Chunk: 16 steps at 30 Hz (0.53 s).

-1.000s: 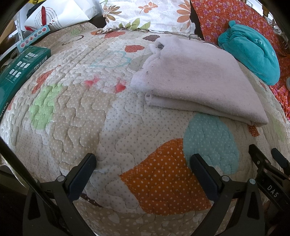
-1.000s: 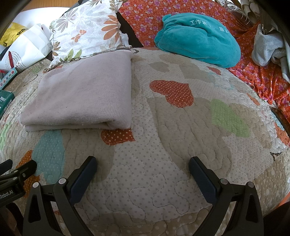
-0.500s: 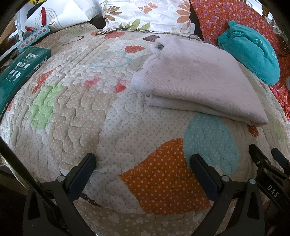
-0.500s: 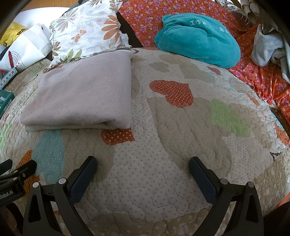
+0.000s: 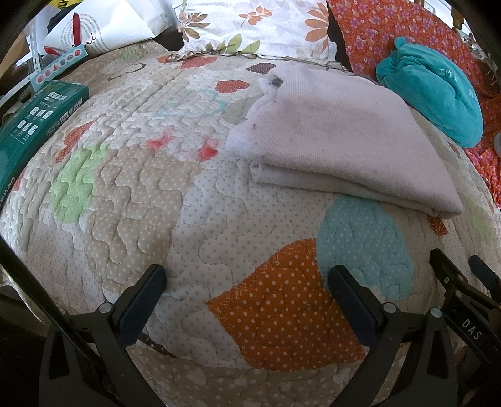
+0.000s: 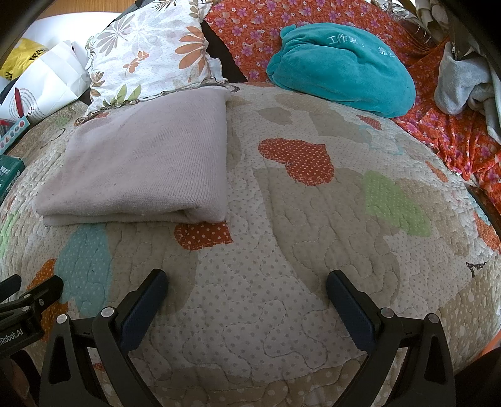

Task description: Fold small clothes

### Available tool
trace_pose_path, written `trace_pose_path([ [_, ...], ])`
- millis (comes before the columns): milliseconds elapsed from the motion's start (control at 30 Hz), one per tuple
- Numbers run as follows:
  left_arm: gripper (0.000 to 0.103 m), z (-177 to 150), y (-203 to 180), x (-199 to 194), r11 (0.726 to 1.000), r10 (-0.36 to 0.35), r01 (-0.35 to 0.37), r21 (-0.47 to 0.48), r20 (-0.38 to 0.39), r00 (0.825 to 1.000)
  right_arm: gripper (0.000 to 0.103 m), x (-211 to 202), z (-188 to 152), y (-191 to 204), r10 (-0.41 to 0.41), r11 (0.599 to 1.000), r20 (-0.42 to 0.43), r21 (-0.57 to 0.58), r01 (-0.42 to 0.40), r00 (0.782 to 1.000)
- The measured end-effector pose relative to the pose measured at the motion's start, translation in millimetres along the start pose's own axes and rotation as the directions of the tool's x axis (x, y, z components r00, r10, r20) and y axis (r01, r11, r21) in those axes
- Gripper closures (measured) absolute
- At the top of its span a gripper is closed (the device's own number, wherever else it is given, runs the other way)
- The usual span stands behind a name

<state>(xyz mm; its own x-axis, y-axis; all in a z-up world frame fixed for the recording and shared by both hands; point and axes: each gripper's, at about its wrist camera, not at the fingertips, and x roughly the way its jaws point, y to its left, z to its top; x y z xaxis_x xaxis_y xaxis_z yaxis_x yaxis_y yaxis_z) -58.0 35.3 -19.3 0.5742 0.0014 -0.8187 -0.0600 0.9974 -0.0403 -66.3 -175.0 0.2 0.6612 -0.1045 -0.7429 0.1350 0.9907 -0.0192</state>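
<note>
folded garment on the quilt, both grippers empty and spread

the pale pink garment (image 5: 338,137) lies folded in a flat rectangle on the patchwork quilt (image 5: 131,200), with the floral pillow (image 5: 260,28) just beyond it and the teal plush bundle (image 6: 341,59) off to its right. the left gripper (image 5: 247,281) and right gripper (image 6: 247,281) both hang short of the garment, jaws wide apart, holding nothing. the risk, as i judge it: a pinch at the near folded edge could catch only the top layer (the stack looks loose at its left corner) and peel the fold open, or snag the soft quilt underneath and drag everything askew.
</note>
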Motion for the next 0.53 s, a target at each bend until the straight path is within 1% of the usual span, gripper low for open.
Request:
trace_pose_path([
  [533,0.0,1.7,0.0,-0.6,1.0,0.006,-0.006,0.002,0.007,1.0,0.0,0.8,1.3,-3.3,-0.003,1.0,0.007,-0.004,0.003,1.0],
])
